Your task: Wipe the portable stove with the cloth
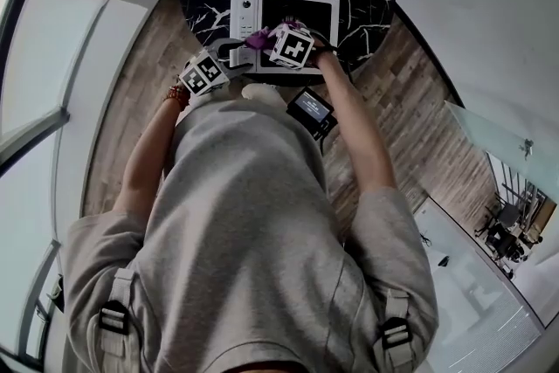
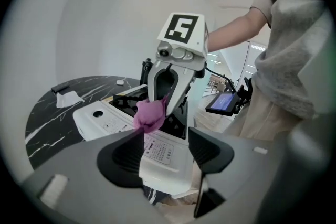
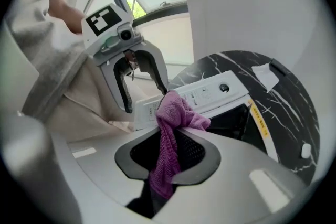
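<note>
Clamping the purple cloth (image 3: pixel 173 118) in tightly clenched jaws, the right gripper (image 3: pixel 168 160) hangs it just above the near edge of the portable stove (image 1: pixel 245 13), seemingly poised to wipe, while the left gripper (image 2: pixel 160 157), jaws spread, straddles the stove's near corner, probably to steady it.

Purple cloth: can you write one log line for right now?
purple cloth: pinched | right hand-held gripper: shut on it, over portable stove | left hand-held gripper: open

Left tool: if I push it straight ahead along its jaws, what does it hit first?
The stove: its near corner sits between the spread jaws of the left tool, so contact looks almost immediate. The purple cloth held by the right tool lies farther along, though depth is unclear.
</note>
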